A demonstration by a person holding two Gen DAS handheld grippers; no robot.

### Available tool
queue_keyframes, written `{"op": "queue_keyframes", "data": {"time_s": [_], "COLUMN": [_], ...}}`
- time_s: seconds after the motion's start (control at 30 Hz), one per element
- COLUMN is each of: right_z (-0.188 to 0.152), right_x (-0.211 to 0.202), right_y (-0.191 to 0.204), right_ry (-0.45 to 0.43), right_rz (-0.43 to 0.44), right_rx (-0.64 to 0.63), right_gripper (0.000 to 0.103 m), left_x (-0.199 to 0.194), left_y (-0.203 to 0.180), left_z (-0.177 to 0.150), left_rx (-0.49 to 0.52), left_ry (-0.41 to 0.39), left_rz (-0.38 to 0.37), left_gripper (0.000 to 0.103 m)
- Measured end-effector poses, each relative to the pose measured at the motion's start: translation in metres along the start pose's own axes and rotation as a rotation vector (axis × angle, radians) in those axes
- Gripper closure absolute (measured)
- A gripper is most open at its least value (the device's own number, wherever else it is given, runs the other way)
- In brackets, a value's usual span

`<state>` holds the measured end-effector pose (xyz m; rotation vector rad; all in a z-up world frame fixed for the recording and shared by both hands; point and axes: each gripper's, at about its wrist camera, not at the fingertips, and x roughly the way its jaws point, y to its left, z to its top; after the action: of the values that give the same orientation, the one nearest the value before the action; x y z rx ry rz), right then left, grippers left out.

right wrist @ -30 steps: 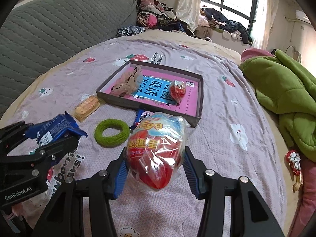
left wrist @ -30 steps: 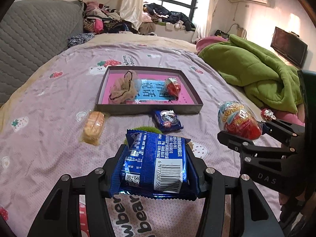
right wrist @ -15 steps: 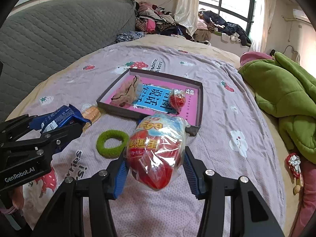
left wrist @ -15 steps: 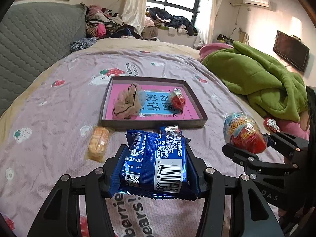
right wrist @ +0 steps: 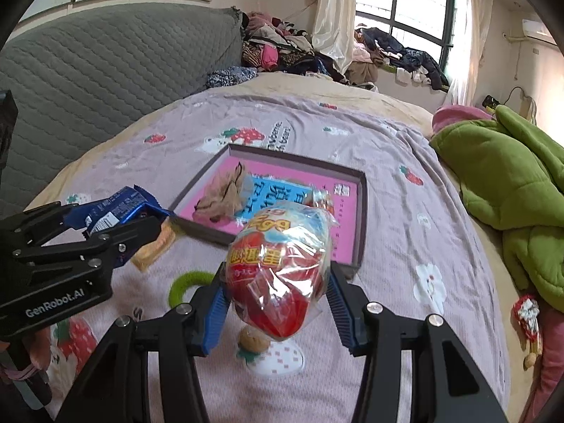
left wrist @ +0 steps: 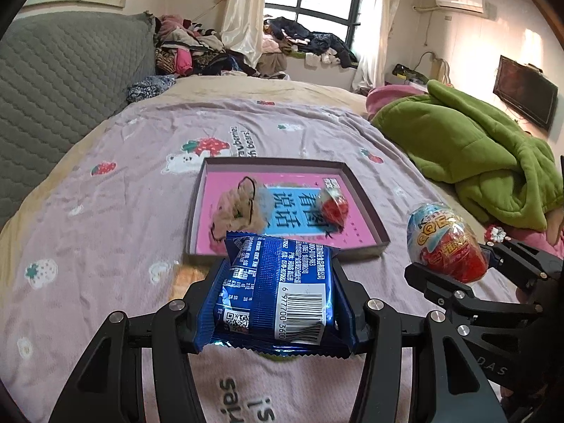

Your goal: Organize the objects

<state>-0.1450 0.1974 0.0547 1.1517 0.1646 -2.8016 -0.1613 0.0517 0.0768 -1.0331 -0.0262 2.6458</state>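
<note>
The left gripper [left wrist: 278, 303] clamps one blue snack packet [left wrist: 275, 289] — its barcode digits begin 6 9777 — held above the lilac bedsheet [left wrist: 105, 211] just short of the shallow tray [left wrist: 366, 208]. "GenRobot.AI" is printed on that gripper's body in the right wrist view. The right gripper [right wrist: 278, 303] pinches one wrapped red toy egg [right wrist: 282, 275] with yellow Chinese characters on it. In the tray lie two things: a beige cloth bundle [left wrist: 239, 208] and a second, smaller red egg [left wrist: 333, 206], over large Chinese lettering. On the sheet — one green ring [right wrist: 187, 283] and one biscuit pack [right wrist: 155, 246].
</note>
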Motion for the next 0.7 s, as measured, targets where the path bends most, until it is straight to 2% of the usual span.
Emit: {"op": "queue_keyframes", "data": {"time_s": [0.33, 0.7], "right_z": [0.033, 0.053], "right_x": [0.026, 0.053], "right_y": [-0.001, -0.005], "right_ry": [-0.019, -0.043], "right_rz": [0.007, 0.021], "right_rx": [-0.004, -0.002], "right_gripper": [0.051, 0.051], "left_x": [0.027, 0.059], "left_y": [0.012, 0.023], "left_z": [0.027, 0.06], "left_rx": [0.0, 0.009], "left_ry": [-0.008, -0.017], "left_rz": [0.014, 0.034], "left_gripper": [0.046, 0.046]}}
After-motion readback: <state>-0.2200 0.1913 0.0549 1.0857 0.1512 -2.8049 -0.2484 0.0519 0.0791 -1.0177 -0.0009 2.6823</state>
